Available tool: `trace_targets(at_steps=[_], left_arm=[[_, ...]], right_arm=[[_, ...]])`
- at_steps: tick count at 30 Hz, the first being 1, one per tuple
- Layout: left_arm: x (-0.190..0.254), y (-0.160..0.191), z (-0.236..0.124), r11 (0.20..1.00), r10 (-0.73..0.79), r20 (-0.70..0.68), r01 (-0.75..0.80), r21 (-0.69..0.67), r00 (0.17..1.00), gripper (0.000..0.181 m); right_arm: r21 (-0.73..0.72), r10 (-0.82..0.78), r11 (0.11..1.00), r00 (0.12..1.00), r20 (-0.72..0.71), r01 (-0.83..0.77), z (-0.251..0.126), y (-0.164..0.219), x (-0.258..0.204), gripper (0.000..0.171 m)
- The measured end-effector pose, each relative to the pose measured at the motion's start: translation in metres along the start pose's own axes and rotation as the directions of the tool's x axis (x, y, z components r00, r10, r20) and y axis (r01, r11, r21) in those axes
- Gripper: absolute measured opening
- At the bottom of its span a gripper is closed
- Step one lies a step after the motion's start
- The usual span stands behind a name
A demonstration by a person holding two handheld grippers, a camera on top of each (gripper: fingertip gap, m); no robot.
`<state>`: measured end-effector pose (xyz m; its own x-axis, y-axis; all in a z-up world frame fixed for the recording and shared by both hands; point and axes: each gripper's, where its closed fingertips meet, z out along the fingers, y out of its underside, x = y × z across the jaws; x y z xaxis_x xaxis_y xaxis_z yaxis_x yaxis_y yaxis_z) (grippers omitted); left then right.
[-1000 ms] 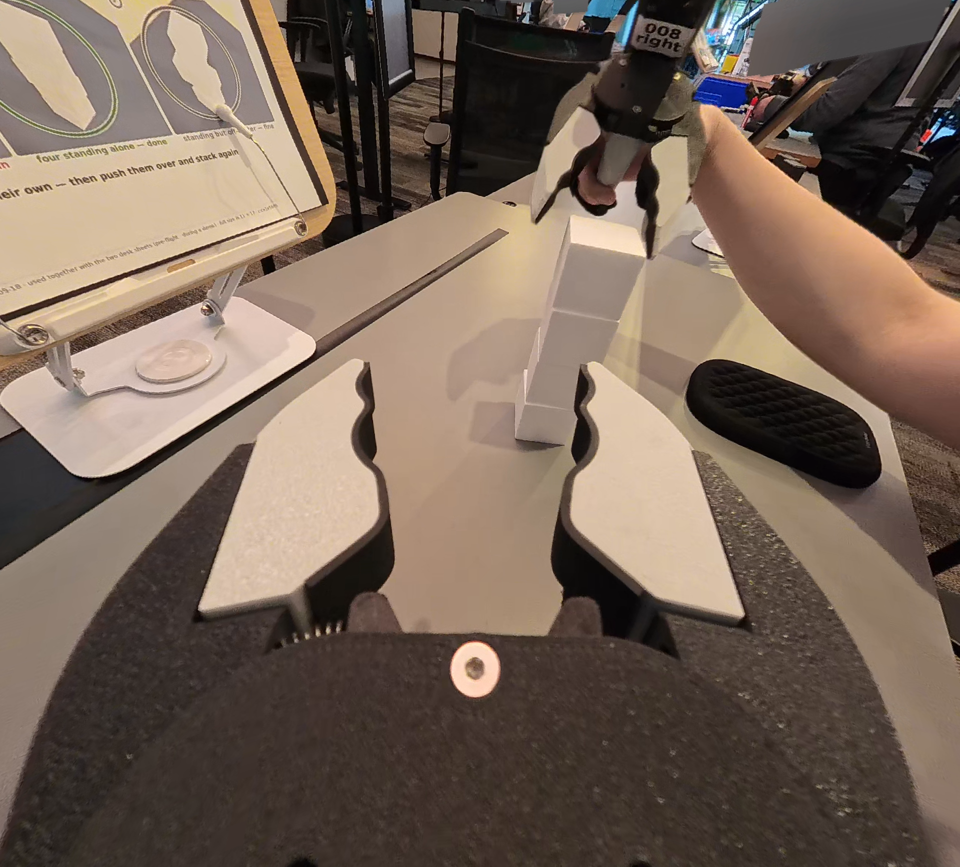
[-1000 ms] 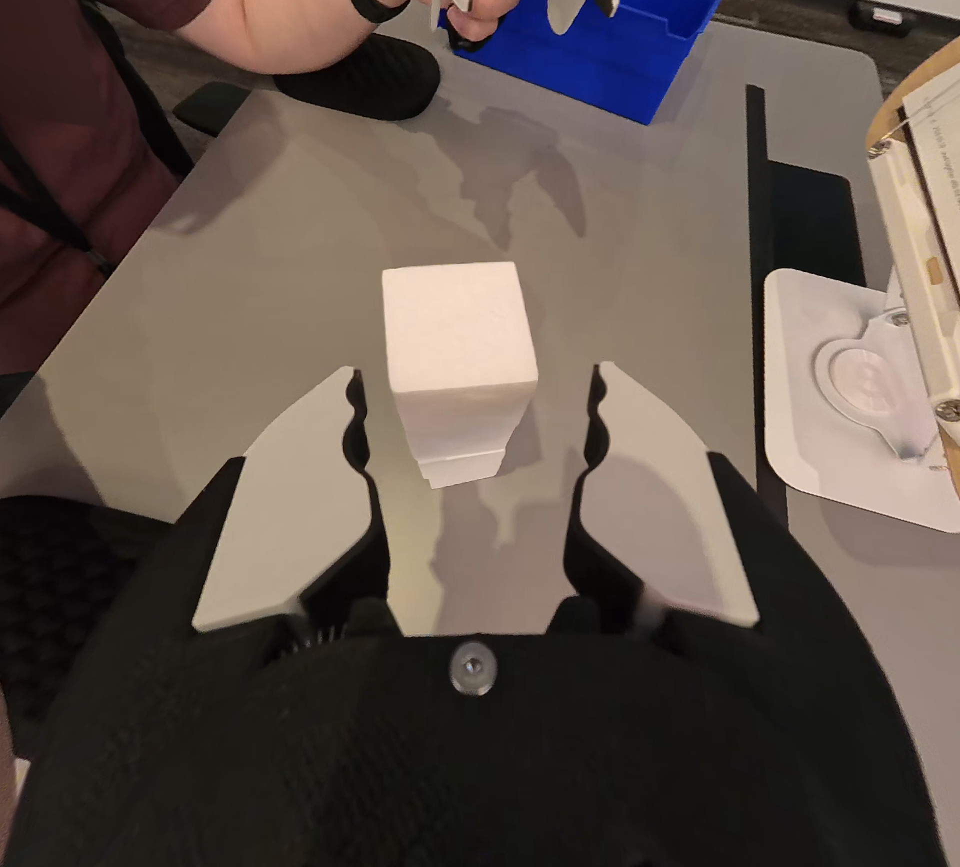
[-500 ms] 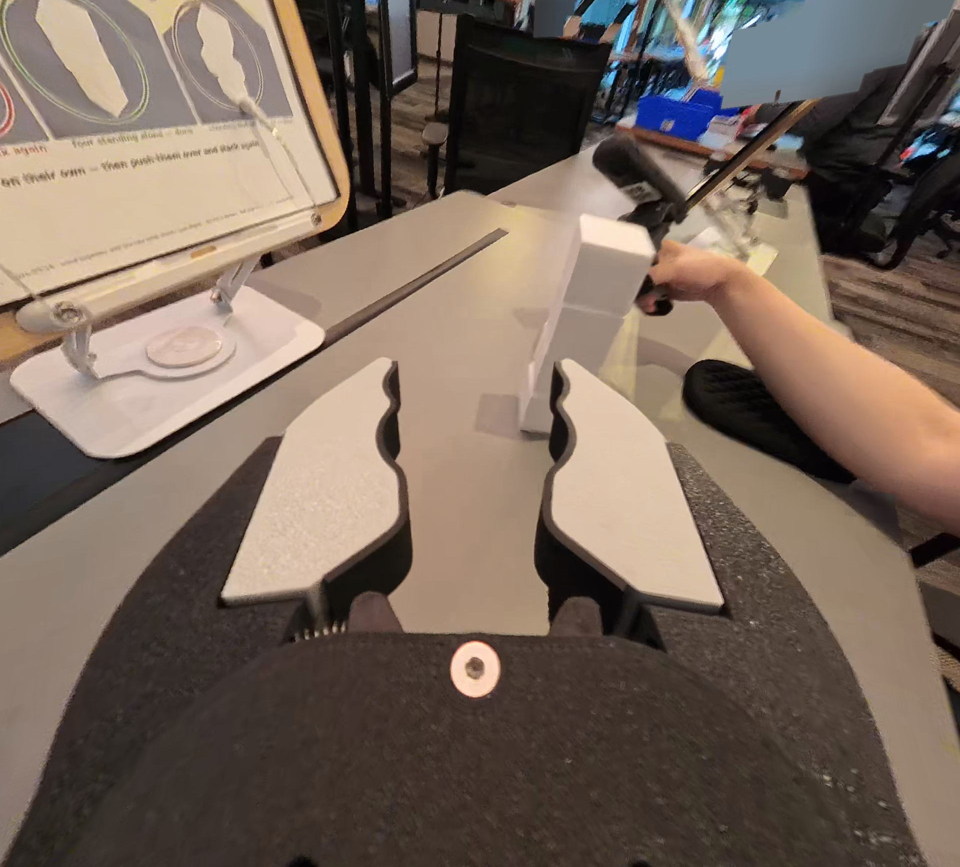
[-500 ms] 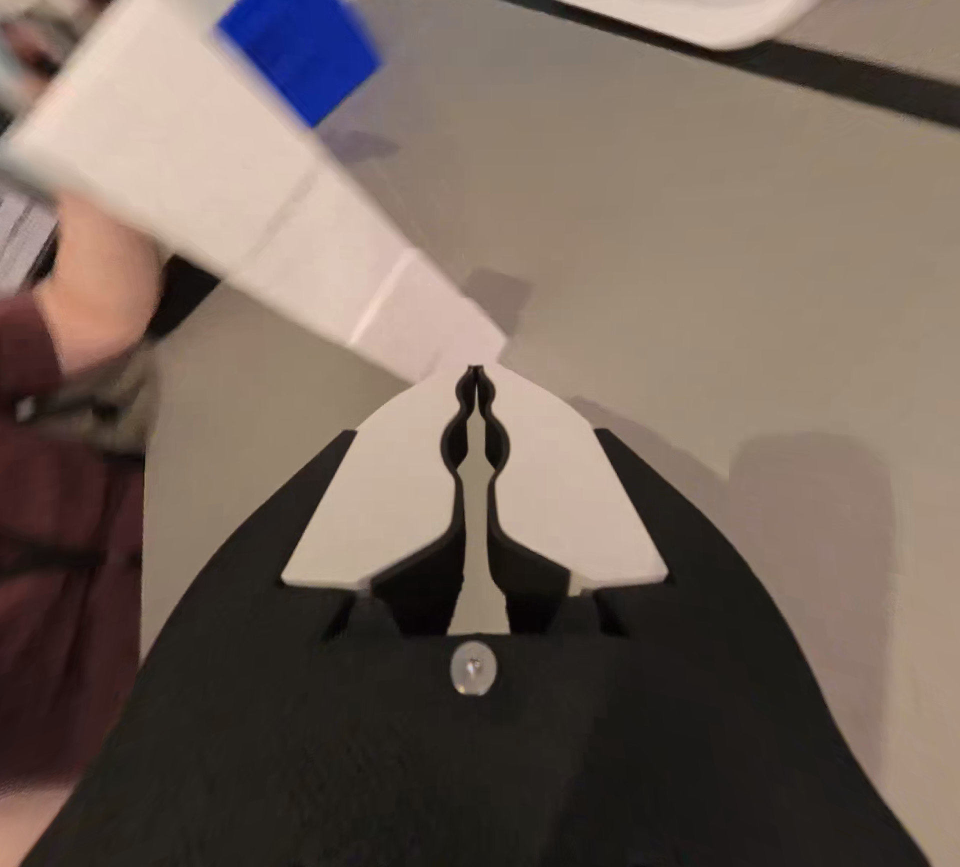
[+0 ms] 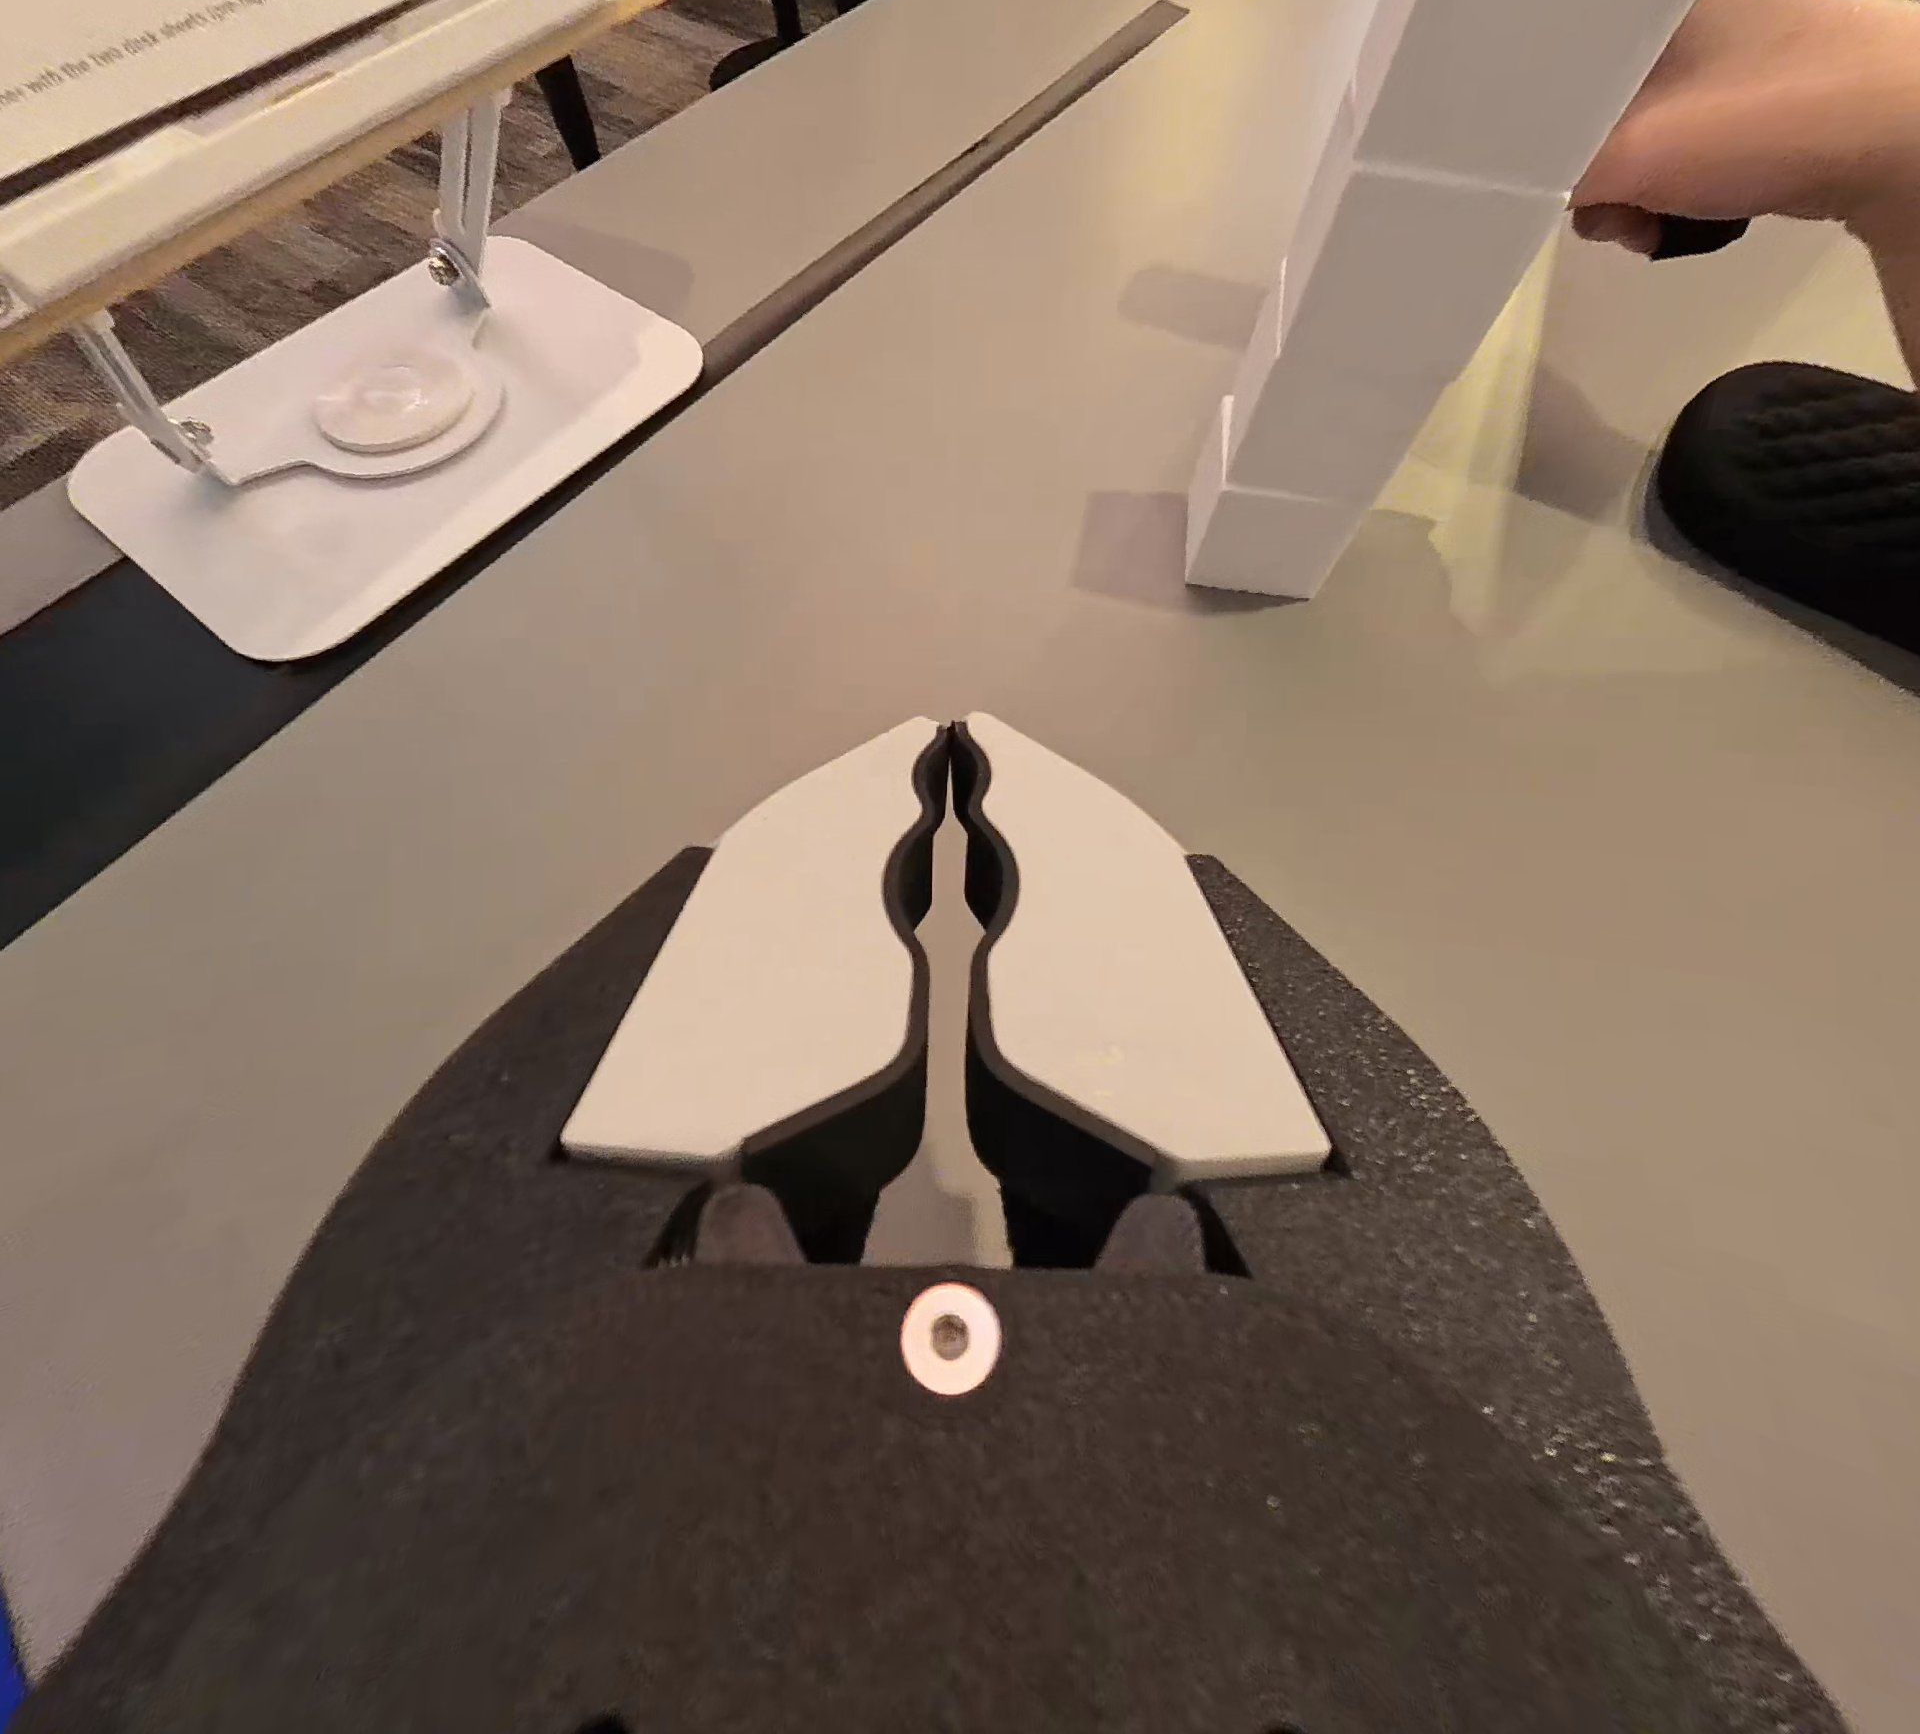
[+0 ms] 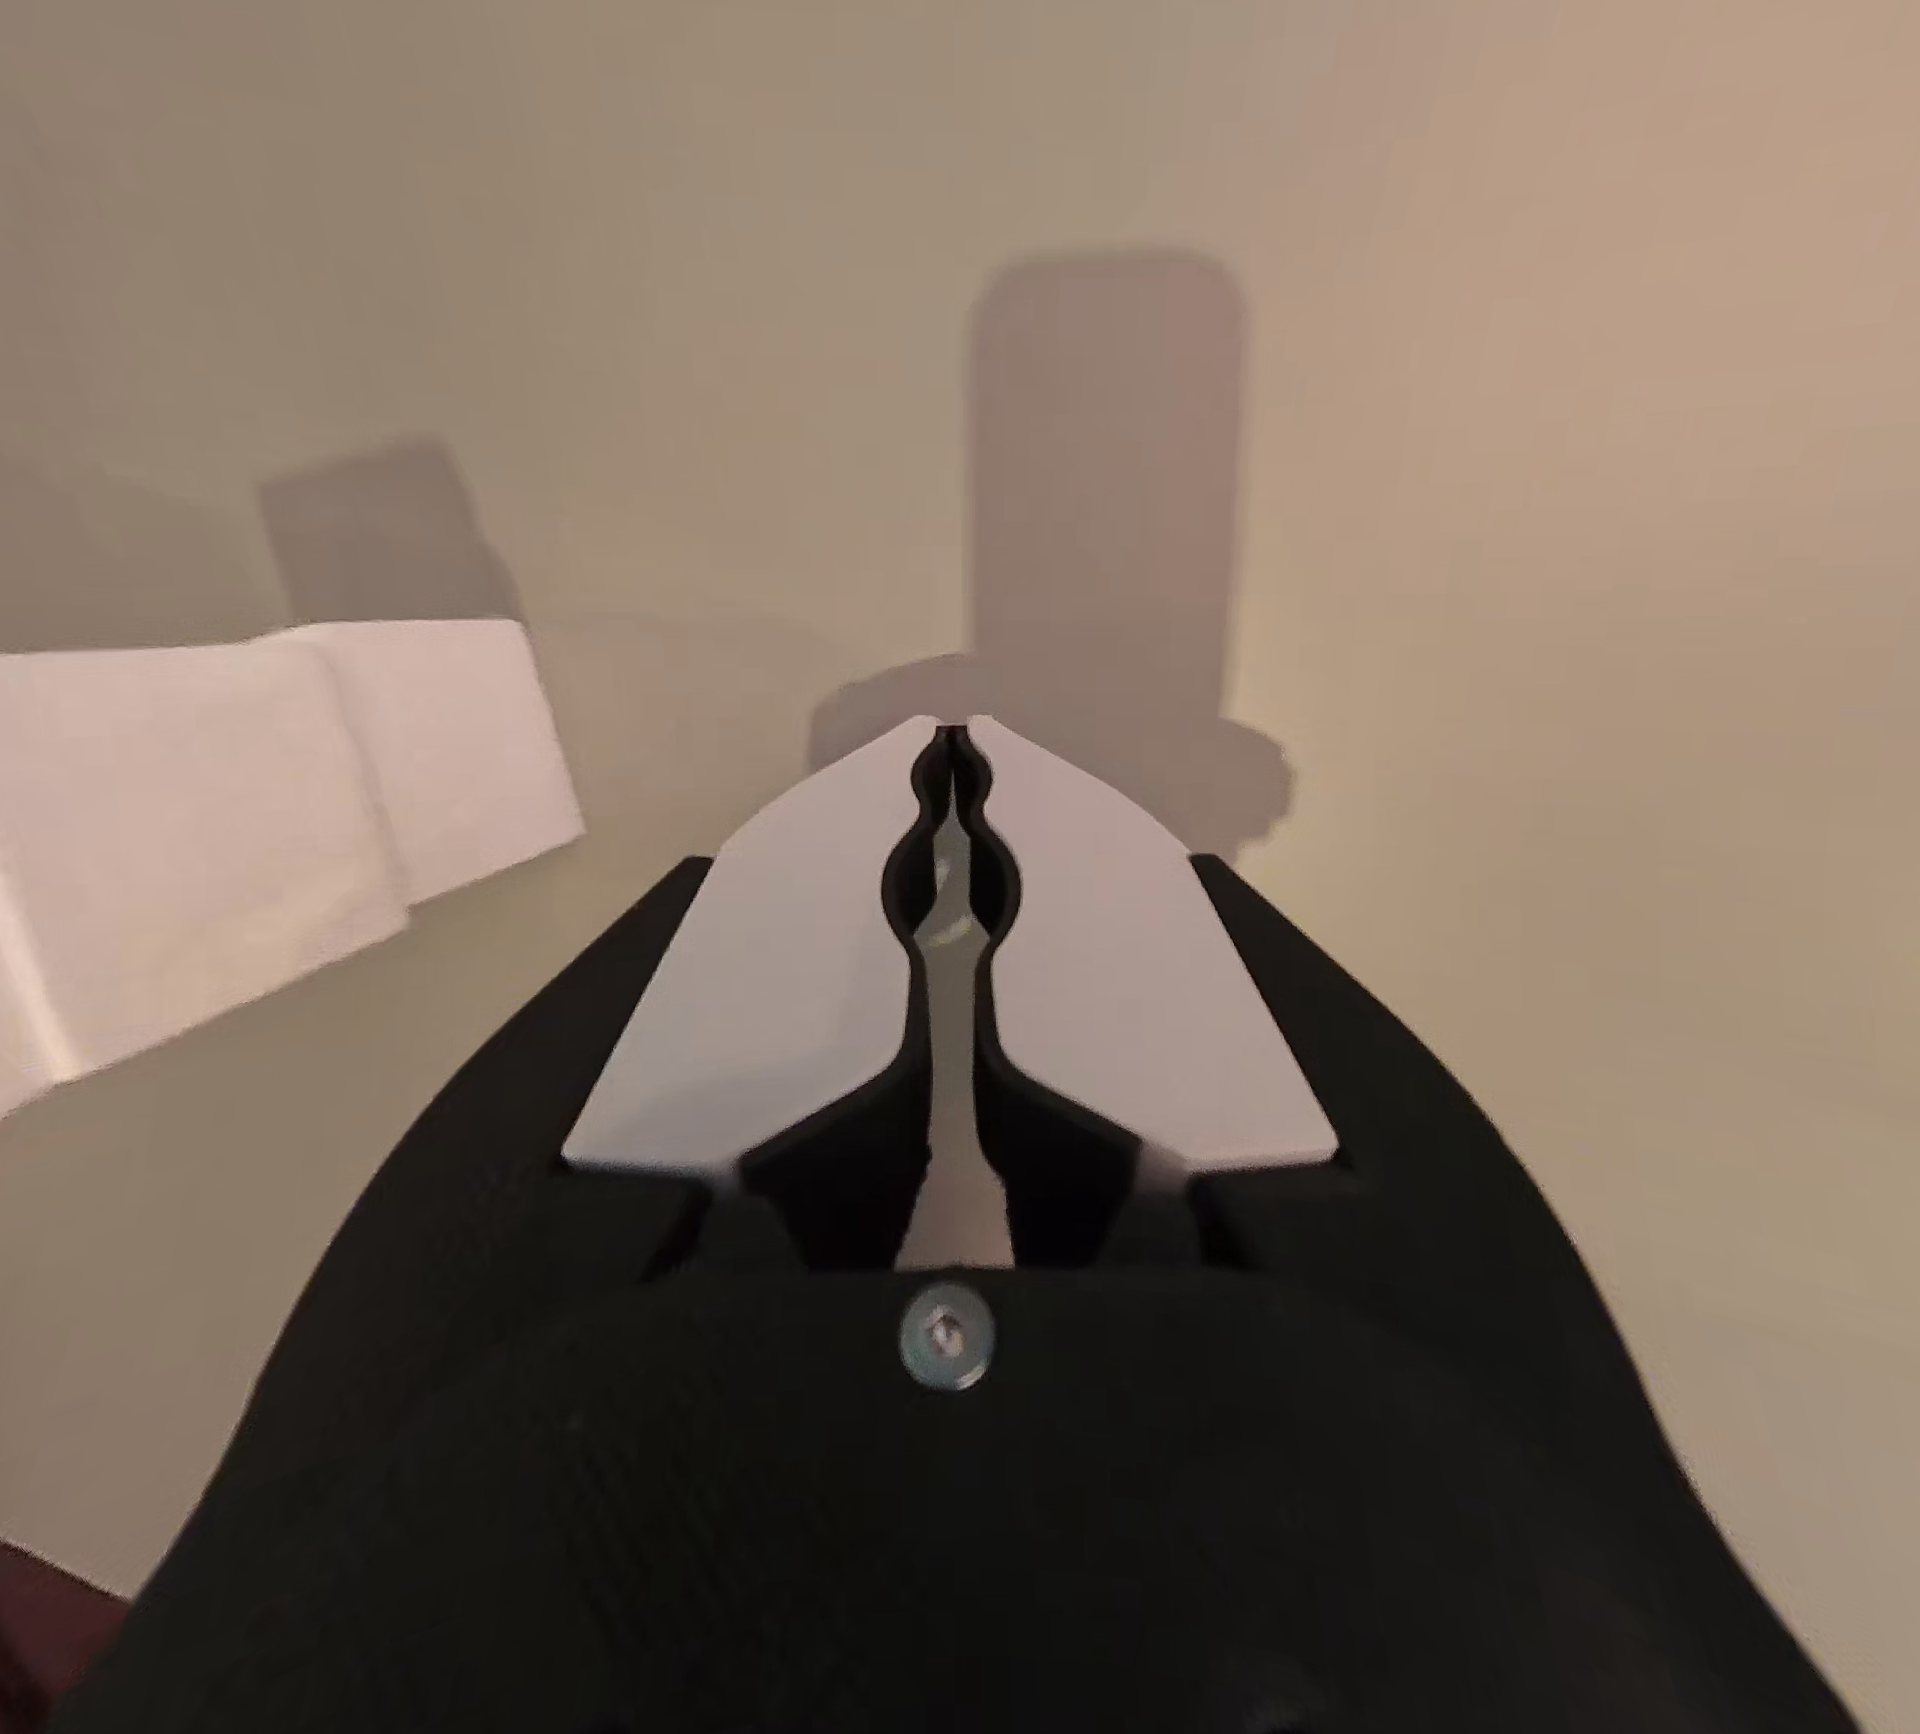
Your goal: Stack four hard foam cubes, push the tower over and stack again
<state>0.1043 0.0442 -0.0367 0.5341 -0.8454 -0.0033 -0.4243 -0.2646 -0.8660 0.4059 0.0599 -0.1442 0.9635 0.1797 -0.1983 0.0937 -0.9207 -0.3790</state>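
Observation:
A tower of white foam cubes (image 5: 1392,250) stands on the grey table (image 5: 831,604) at the upper right of the left wrist view; its top runs out of the frame. My left gripper (image 5: 952,728) is shut and empty, low over the table, left of and nearer than the tower's base. A hand holding the right gripper's handle (image 5: 1766,126) shows just behind the tower. In the right wrist view my right gripper (image 6: 952,730) is shut and empty, pointing down at the table (image 6: 1039,126), with the cubes (image 6: 260,801) close at its left.
A white document stand (image 5: 395,437) holding a printed sheet sits at the table's left. A black padded rest (image 5: 1808,489) lies at the right edge. A dark slot (image 5: 935,167) runs along the table behind the tower. The left gripper's tips are roughly 35 cm from the right gripper's.
Both grippers have shut. The right gripper came down from above the tower to beside it. My left gripper has drawn left, so the tower sits farther to its right.

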Motion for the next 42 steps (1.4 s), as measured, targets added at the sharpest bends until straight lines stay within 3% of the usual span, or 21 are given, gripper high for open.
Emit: trace_targets(at_steps=[5, 10, 14, 20, 22, 25, 27, 29, 31, 33, 36, 38, 41, 42], left_arm=[[-0.008, -0.005, -0.007, 0.999, -0.044, -0.010, 0.045, 0.028, 0.999, 0.000], [-0.015, -0.004, -0.014, 0.998, -0.057, 0.008, 0.057, 0.029, 0.998, 0.000], [-0.029, -0.009, -0.030, 0.998, -0.047, 0.081, 0.044, 0.036, 0.996, 0.000], [-0.041, -0.022, -0.074, 0.993, -0.045, 0.094, 0.034, 0.109, 0.995, 0.000], [-0.042, -0.026, -0.092, 0.991, -0.052, 0.101, 0.038, 0.132, 0.994, 0.006], [-0.037, -0.019, -0.124, 0.986, -0.100, 0.122, 0.081, 0.148, 0.988, 0.026], [-0.034, -0.006, -0.147, 0.979, -0.143, 0.174, 0.114, 0.166, 0.974, 0.045], [-0.029, 0.019, -0.165, 0.977, -0.168, 0.236, 0.130, 0.169, 0.957, 0.050], [-0.024, 0.049, -0.173, 0.992, -0.106, 0.296, 0.081, 0.096, 0.949, 0.057], [-0.021, 0.076, -0.176, 0.998, 0.059, 0.332, -0.044, -0.053, 0.941, 0.064], [-0.013, 0.104, -0.175, 0.935, 0.294, 0.227, -0.230, -0.271, 0.928, 0.071], [0.001, 0.126, -0.172, 0.838, 0.412, 0.035, -0.363, -0.408, 0.911, 0.082], [-0.010, 0.155, -0.175, 0.608, 0.562, -0.111, -0.501, -0.616, 0.820, 0.082], [-0.013, 0.161, -0.175, 0.566, 0.565, -0.148, -0.511, -0.647, 0.812, 0.076]], right_arm=[[-0.021, -0.127, 0.991, 0.990, 0.058, 0.129, 0.001, -0.010, -0.063, 0.001], [-0.007, -0.327, 0.945, 0.945, -0.011, 0.327, -0.013, -0.012, -0.121, 0.001], [0.038, -0.374, 0.925, 0.924, -0.074, 0.377, -0.031, -0.016, -0.130, 0.001], [0.174, -0.398, 0.900, 0.916, -0.052, 0.401, -0.055, -0.032, -0.125, 0.001], [0.253, -0.450, 0.862, 0.893, -0.012, 0.439, -0.065, -0.039, -0.131, 0.001], [0.399, -0.601, 0.740, 0.799, 0.030, 0.541, -0.080, -0.044, -0.146, 0.001], [0.468, -0.668, 0.662, 0.744, 0.012, 0.586, -0.087, -0.046, -0.148, 0.015], [0.508, -0.716, 0.601, 0.698, 0.001, 0.616, -0.090, -0.044, -0.145, 0.029], [0.516, -0.738, 0.578, 0.675, 0.000, 0.632, -0.090, -0.042, -0.140, 0.035], [0.519, -0.741, 0.587, 0.671, 0.034, 0.622, -0.088, -0.041, -0.138, 0.036], [0.534, -0.734, 0.609, 0.672, 0.098, 0.587, -0.083, -0.041, -0.142, 0.036], [0.526, -0.736, 0.616, 0.666, 0.118, 0.587, -0.079, -0.038, -0.143, 0.036], [0.500, -0.749, 0.611, 0.652, 0.116, 0.614, -0.070, -0.034, -0.144, 0.036], [0.489, -0.751, 0.611, 0.651, 0.110, 0.622, -0.067, -0.033, -0.143, 0.036]])
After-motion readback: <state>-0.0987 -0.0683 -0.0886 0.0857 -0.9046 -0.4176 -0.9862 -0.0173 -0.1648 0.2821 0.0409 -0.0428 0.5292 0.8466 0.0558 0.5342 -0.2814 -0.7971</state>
